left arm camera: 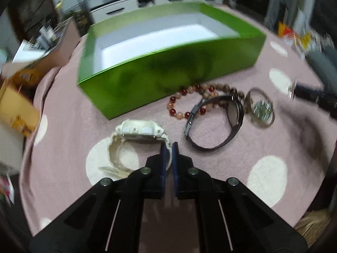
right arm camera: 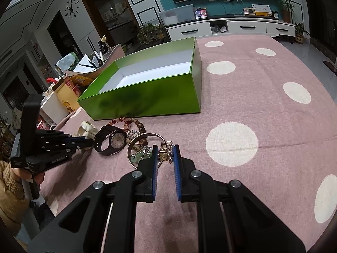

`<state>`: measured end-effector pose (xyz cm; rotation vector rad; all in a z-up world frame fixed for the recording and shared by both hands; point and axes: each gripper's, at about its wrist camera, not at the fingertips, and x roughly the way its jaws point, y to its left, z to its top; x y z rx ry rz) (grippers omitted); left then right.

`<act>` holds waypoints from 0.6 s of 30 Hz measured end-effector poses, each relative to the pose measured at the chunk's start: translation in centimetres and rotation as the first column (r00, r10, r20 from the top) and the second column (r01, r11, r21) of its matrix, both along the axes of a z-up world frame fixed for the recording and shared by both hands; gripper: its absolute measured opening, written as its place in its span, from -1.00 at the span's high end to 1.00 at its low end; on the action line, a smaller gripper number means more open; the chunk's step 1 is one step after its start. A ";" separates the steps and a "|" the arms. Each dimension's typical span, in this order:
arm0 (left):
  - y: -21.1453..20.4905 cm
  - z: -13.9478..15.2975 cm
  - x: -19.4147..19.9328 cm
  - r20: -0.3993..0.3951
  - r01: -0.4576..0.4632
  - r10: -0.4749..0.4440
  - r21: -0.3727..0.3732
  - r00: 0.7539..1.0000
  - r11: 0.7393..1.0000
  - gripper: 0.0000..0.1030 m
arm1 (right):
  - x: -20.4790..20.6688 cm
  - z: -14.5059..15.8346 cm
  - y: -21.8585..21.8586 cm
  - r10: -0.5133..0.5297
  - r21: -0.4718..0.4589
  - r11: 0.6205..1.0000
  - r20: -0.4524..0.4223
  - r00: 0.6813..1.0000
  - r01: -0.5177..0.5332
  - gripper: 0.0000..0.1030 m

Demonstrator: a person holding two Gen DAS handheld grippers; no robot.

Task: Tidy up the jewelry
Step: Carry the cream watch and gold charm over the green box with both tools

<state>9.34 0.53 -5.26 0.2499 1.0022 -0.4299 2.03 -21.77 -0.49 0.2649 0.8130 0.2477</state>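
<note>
My left gripper is shut on the strap of a white watch, which lies on the pink cloth just in front of an open green box. The same gripper shows from the side in the right wrist view, against the white watch. My right gripper is shut on a small gold ornament beside a silver bangle with charms. A black watch and a red and peach bead bracelet lie between the two grippers, near the green box.
The pink tablecloth with white dots stretches away to the right of the box. Past the table's left edge stand a yellow bear-print box and other clutter. A hand holds the left gripper's handle.
</note>
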 end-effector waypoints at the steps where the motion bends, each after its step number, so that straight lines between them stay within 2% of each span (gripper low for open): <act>1: 0.6 0.1 -0.1 -0.003 -0.020 0.020 -0.026 1.000 0.999 0.91 | -0.1 0.0 0.1 0.001 0.000 1.000 0.000 1.000 -0.001 0.73; 4: 2.0 0.3 -0.8 -0.014 -0.087 0.086 -0.109 0.996 0.990 0.91 | -0.4 0.4 0.4 0.006 0.000 1.000 0.009 1.000 -0.006 0.73; 8: 3.8 1.2 -1.9 -0.038 -0.148 0.143 -0.218 0.989 0.965 0.91 | -0.9 0.8 0.7 0.016 0.001 1.000 0.023 1.000 -0.016 0.73; 13: 4.6 2.9 -3.8 -0.013 -0.173 0.176 -0.261 0.984 0.950 0.91 | -1.4 1.4 1.1 0.032 0.003 0.999 0.041 0.999 -0.032 0.73; 18: 4.7 5.0 -3.9 0.031 -0.180 0.194 -0.261 0.980 0.949 0.91 | -1.7 2.2 1.2 0.039 0.007 0.999 0.065 0.997 -0.040 0.73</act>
